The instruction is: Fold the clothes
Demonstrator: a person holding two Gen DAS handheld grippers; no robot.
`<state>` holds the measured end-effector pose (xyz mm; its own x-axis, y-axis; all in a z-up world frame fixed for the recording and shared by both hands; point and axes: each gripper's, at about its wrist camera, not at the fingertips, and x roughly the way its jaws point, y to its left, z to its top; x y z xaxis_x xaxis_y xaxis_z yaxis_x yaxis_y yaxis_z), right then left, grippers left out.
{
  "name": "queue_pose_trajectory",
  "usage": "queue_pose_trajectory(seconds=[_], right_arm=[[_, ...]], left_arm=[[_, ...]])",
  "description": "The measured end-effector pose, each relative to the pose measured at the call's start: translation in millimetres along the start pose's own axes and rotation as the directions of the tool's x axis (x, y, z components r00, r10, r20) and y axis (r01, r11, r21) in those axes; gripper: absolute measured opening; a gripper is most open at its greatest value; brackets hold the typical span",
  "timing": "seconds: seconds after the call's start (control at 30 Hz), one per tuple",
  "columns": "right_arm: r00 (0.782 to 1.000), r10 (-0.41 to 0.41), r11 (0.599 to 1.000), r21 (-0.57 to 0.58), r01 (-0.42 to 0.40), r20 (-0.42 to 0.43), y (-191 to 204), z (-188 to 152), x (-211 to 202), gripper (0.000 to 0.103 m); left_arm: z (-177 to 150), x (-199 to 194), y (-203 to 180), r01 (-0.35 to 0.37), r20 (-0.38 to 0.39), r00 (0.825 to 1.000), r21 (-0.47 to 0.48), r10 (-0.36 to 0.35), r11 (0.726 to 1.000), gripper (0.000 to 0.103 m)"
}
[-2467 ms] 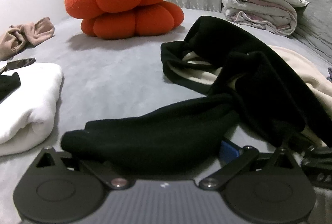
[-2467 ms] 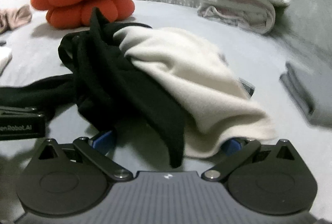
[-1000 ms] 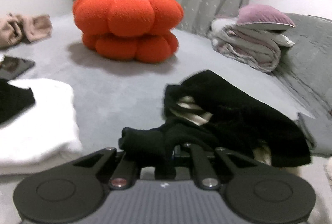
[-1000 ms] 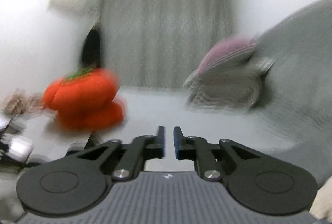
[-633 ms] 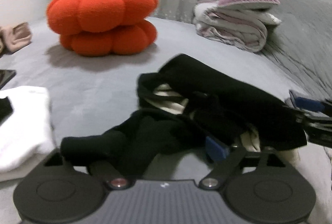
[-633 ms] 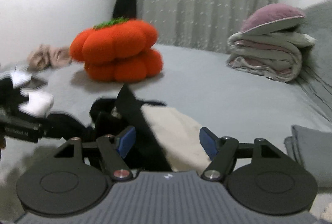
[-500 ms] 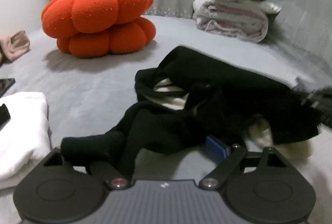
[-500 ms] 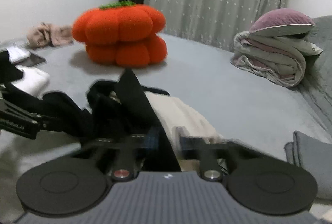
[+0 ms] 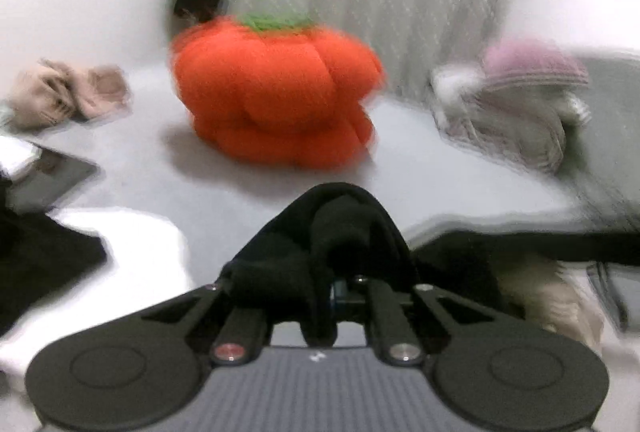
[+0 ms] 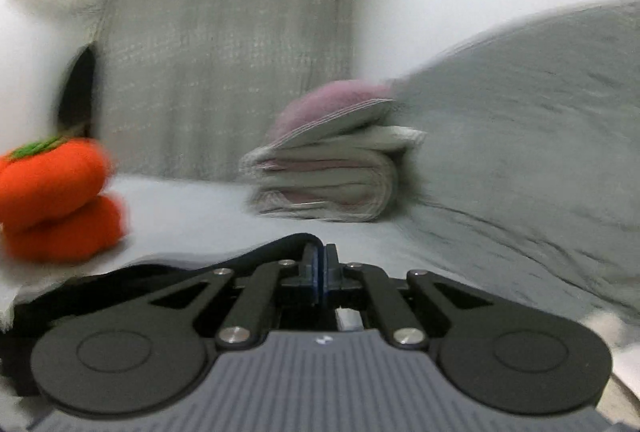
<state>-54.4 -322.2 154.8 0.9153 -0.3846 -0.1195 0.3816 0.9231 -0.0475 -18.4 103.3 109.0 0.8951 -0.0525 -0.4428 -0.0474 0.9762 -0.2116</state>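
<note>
Grey bedding [image 9: 132, 168] filled most of what we saw in both wrist views, blurred by motion, with a rumpled grey cover [image 10: 532, 168] heaped on its right side. We saw a pale curtain [image 10: 224, 64] hanging behind it. On the bedding sat an orange pumpkin cushion [image 9: 276, 92] with a green top, and well to its right a stack of folded blankets [image 10: 324, 184] carrying a mauve pillow [image 10: 332, 104]. We noted white folded clothing [image 9: 132, 244] at the left, a beige bundle [image 9: 64, 96] far behind it, and a dark flat slab [image 9: 52, 176] between them that we could not identify.

We found the black garment [image 9: 340, 232] lifted between the two tools, one bunched end draped over the left gripper [image 9: 340, 288], whose fingers were pressed together on the cloth. From there we saw it stretch rightward as a taut band above a cream garment [image 9: 548, 296]. Our right gripper [image 10: 320, 268] was likewise pinched on a thin black edge of the same garment, its blue pads [image 10: 315, 272] almost touching.
</note>
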Motion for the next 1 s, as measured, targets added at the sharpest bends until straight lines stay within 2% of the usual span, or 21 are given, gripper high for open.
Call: queue_pose_trajectory(seconds=[0.1, 0.13, 0.2, 0.23, 0.27, 0.3, 0.33, 0.37, 0.4, 0.43, 0.5, 0.53, 0.6, 0.63, 0.7, 0.8, 0.9, 0.93, 0.97, 1.0], right_arm=[[0.995, -0.097, 0.992, 0.082, 0.096, 0.008, -31, 1, 1, 0.001], [0.992, -0.130, 0.986, 0.109, 0.128, 0.009, -42, 1, 2, 0.001], [0.984, -0.176, 0.976, 0.128, 0.174, 0.009, -49, 2, 4, 0.002], [0.985, -0.173, 0.979, 0.107, 0.173, -0.010, -45, 1, 8, 0.004], [0.989, -0.144, 0.986, 0.083, 0.146, -0.031, -38, -2, 13, 0.008], [0.993, -0.109, 0.992, 0.062, 0.112, -0.051, -31, -5, 16, 0.016], [0.995, -0.074, 0.996, 0.041, 0.078, -0.072, -24, -8, 20, 0.018], [0.995, -0.040, 0.999, 0.021, 0.042, -0.094, -16, -11, 24, 0.019], [0.993, -0.006, 1.000, 0.002, 0.006, -0.116, -9, -14, 28, 0.029], [0.990, 0.028, 0.999, -0.016, -0.030, -0.139, -2, -17, 32, 0.050], [0.982, 0.102, 0.992, -0.055, -0.112, -0.158, 14, -22, 35, 0.070], [0.977, 0.143, 0.983, -0.089, -0.158, -0.156, 24, -24, 32, 0.070], [0.960, 0.223, 0.953, -0.170, -0.252, -0.171, 45, -29, 29, 0.070], [0.946, 0.263, 0.927, -0.223, -0.302, -0.188, 57, -34, 28, 0.070], [0.915, 0.335, 0.858, -0.328, -0.396, -0.226, 82, -45, 27, 0.070], [0.882, 0.389, 0.772, -0.428, -0.470, -0.266, 110, -59, 33, 0.070], [0.848, 0.439, 0.721, -0.447, -0.530, -0.298, 127, -67, 40, 0.070], [0.840, 0.447, 0.710, -0.450, -0.542, -0.307, 131, -69, 45, 0.066], [0.834, 0.450, 0.702, -0.451, -0.552, -0.319, 134, -70, 50, 0.063], [0.828, 0.453, 0.695, -0.450, -0.560, -0.331, 136, -71, 55, 0.051]], left_arm=[[24, -26, 31, -0.034, 0.109, 0.993, -0.092, 0.044, 0.995, 0.008], [28, -30, 39, -0.053, 0.115, 0.991, -0.113, 0.066, 0.992, 0.008], [28, -26, 46, -0.113, 0.060, 0.991, -0.080, 0.118, 0.990, 0.009], [25, -17, 48, -0.125, -0.011, 0.992, -0.041, 0.125, 0.991, 0.010], [20, -7, 48, -0.119, -0.082, 0.990, -0.018, 0.117, 0.993, 0.013], [15, 0, 48, -0.120, -0.118, 0.986, -0.013, 0.117, 0.993, 0.019], [10, 6, 47, -0.120, -0.154, 0.981, -0.007, 0.118, 0.993, 0.023], [6, 11, 46, -0.121, -0.180, 0.976, 0.004, 0.120, 0.993, 0.036], [7, 9, 41, -0.126, -0.161, 0.978, 0.043, 0.132, 0.991, 0.054], [9, 6, 36, -0.133, -0.138, 0.980, 0.080, 0.143, 0.988, 0.061], [13, -4, 26, -0.154, -0.064, 0.984, 0.138, 0.164, 0.978, 0.075], [12, -7, 21, -0.143, -0.045, 0.987, 0.153, 0.151, 0.978, 0.076], [3, -2, 7, -0.028, -0.091, 0.995, 0.176, 0.045, 0.984, 0.082], [-5, 4, -4, 0.059, -0.146, 0.989, 0.197, -0.030, 0.979, 0.083], [-22, 17, -22, 0.148, -0.223, 0.970, 0.243, -0.093, 0.959, 0.084], [-43, 38, -47, 0.161, -0.282, 0.957, 0.329, -0.067, 0.930, 0.084], [-57, 57, -55, 0.180, -0.318, 0.946, 0.328, -0.071, 0.927, 0.083], [-59, 59, -56, 0.187, -0.327, 0.942, 0.314, -0.079, 0.931, 0.079], [-61, 62, -58, 0.194, -0.336, 0.938, 0.300, -0.087, 0.934, 0.067], [-64, 65, -59, 0.198, -0.345, 0.934, 0.286, -0.092, 0.938, 0.049]])
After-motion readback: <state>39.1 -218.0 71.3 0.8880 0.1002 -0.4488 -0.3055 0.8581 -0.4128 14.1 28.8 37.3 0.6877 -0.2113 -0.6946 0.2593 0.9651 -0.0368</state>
